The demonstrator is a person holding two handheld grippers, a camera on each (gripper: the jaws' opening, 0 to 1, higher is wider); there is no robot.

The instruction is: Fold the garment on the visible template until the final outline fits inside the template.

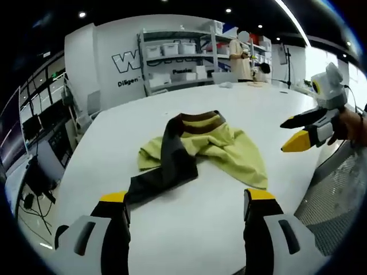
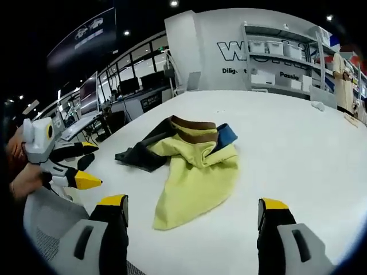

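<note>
Two hand-held grippers hover over a white table (image 1: 189,229) with a crumpled garment between them. In the left gripper view, the left gripper (image 1: 186,207) rises from the near edge with its yellow-tipped jaws spread wide and nothing between them; just past them lies the garment (image 1: 200,152), a yellow-green piece with a dark grey panel trailing toward the camera and a brown band at its far end. It sits bunched and unfolded near the middle of the table. To the right, the right gripper (image 1: 298,132) reaches in over the table edge, held by a hand (image 1: 352,126), its jaws parted and clear of the cloth.

The right gripper view shows its own jaws (image 2: 194,209) likewise spread and empty above the table (image 2: 298,172), with the garment (image 2: 195,166) beyond them; here a blue patch shows beside the brown band. The left gripper (image 2: 86,166) enters from the left, jaws apart, near the table's edge and well short of the fabric.

Farther back stand metal shelves (image 1: 178,57) stacked with white bins against a lettered wall, a person (image 1: 241,57) beside them, and a row of desks with monitors (image 2: 132,86).
</note>
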